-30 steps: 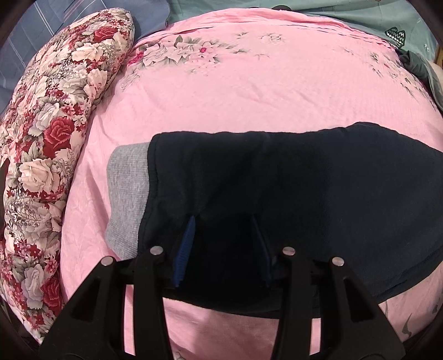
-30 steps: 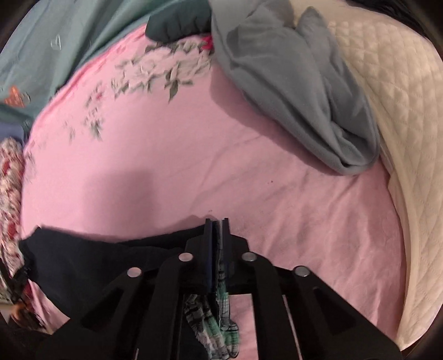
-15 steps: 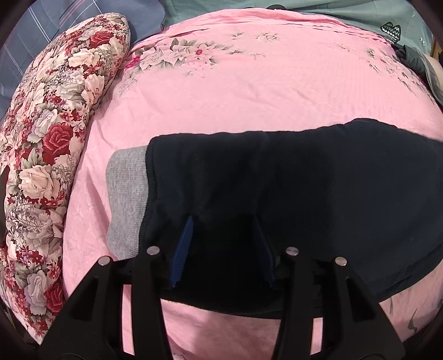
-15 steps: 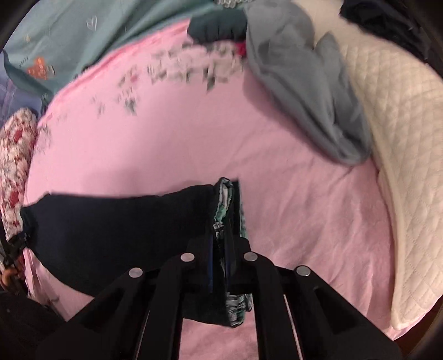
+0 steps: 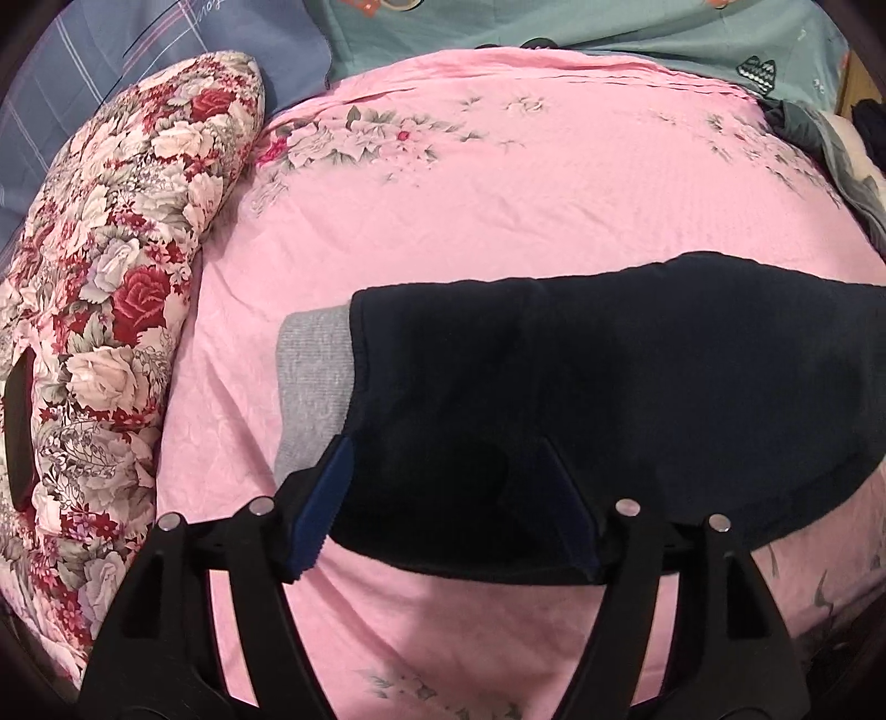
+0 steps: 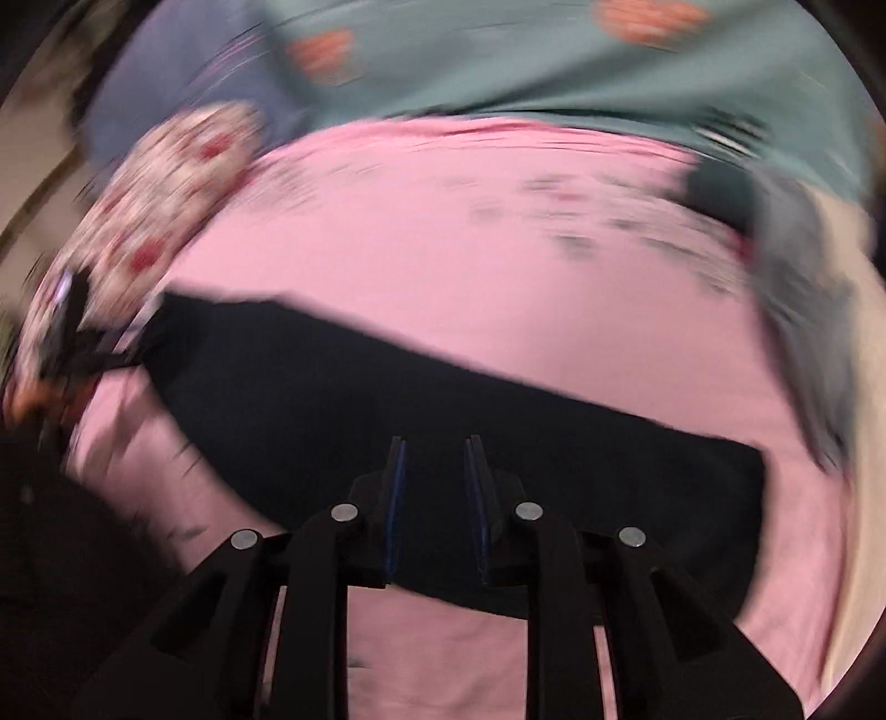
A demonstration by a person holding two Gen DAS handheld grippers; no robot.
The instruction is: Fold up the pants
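Observation:
The dark navy pants [image 5: 581, 399] lie folded in a long band across the pink bedsheet [image 5: 498, 194], with a grey knit band [image 5: 313, 382] at their left end. My left gripper [image 5: 443, 448] hovers over the near left part of the pants. Its jaws are opening wide and the pads press on nothing. The right wrist view is blurred by motion. There the pants [image 6: 387, 387] stretch from left to right. My right gripper [image 6: 436, 443] is above their near edge, its jaws opening a little, with no cloth pinched between them.
A floral pillow [image 5: 111, 310] runs along the left side of the bed. Teal bedding [image 5: 609, 50] and blue plaid bedding [image 5: 138, 44] lie at the far end. A grey garment [image 5: 853, 183] is heaped at the right edge, also in the right wrist view as a grey garment [image 6: 803, 310].
My right gripper carried the pants' end, plaid lining showing, to the left over the rest, then let go. My left gripper's jaws spread wider and rose slightly.

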